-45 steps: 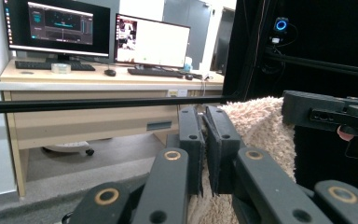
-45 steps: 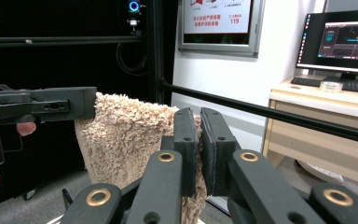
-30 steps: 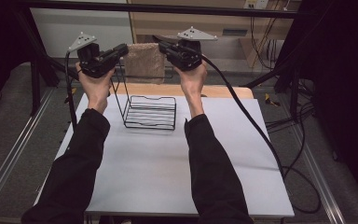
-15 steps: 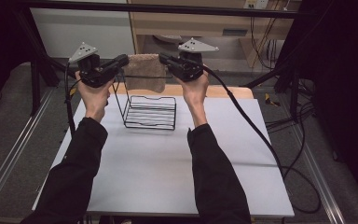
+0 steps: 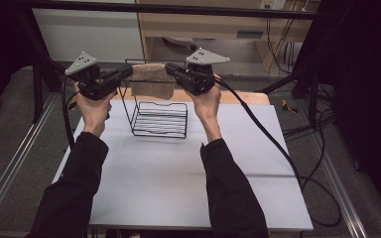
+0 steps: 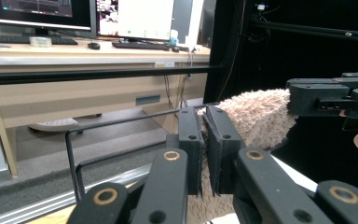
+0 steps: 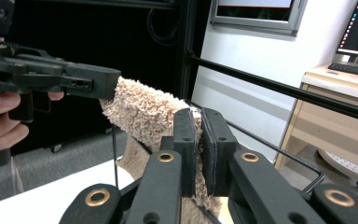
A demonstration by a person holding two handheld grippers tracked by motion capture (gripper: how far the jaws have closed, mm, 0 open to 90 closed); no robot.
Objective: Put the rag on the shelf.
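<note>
A fluffy tan towel [image 5: 152, 81] hangs stretched between my two grippers, over the top rail of a black wire rack [image 5: 159, 115] at the table's far side. My left gripper [image 5: 127, 72] pinches the towel's left end, jaws shut on the cloth [image 6: 256, 114]. At the towel's right end my right gripper [image 5: 170, 70] is shut on it too, with the cloth [image 7: 144, 114] squeezed between its pads. In the left gripper view the rack's rail [image 6: 121, 122] runs just behind the jaws. The towel sags down behind the rail.
The rack stands on a white table [image 5: 178, 183] with a wooden strip [image 5: 248, 97] at its far edge. A thick black cable [image 5: 273, 144] trails from the right gripper off the table's right side. A desk with monitors [image 6: 74, 18] lies beyond.
Both grippers have sunk a little with the towel, bringing it down onto the rack's top rail. The jaws stay closed on the cloth.
</note>
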